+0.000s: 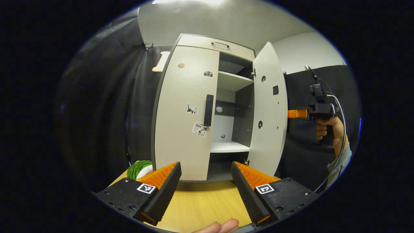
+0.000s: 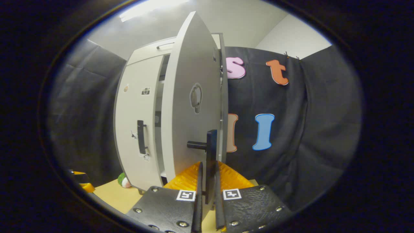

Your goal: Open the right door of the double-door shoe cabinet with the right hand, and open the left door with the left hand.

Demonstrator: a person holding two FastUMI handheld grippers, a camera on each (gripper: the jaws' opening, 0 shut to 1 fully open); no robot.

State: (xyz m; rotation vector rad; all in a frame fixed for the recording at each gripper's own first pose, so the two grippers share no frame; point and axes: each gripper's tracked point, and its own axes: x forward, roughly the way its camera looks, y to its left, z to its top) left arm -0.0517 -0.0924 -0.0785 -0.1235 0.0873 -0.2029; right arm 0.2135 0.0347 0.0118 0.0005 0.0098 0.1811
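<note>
Right gripper view: my right gripper (image 2: 207, 181) is clamped on the right door handle (image 2: 211, 152), with the right door (image 2: 190, 106) swung well open.

Both fingers press on the dark vertical bar of that handle, one on each side, and the door stands edge-on just ahead of me. Across in the left gripper view I see my left gripper (image 1: 206, 181) spread wide and holding nothing, hovering over the wooden tabletop (image 1: 203, 204) in front of the shoe cabinet (image 1: 207, 106). The left door (image 1: 186, 113) is shut, its black handle (image 1: 209, 110) well apart from my fingers; cat stickers (image 1: 192, 109) sit beside it. Through the open right half I can see white shelves (image 1: 230, 146). A green striped object (image 1: 139, 168) lies at the cabinet's left foot.
</note>
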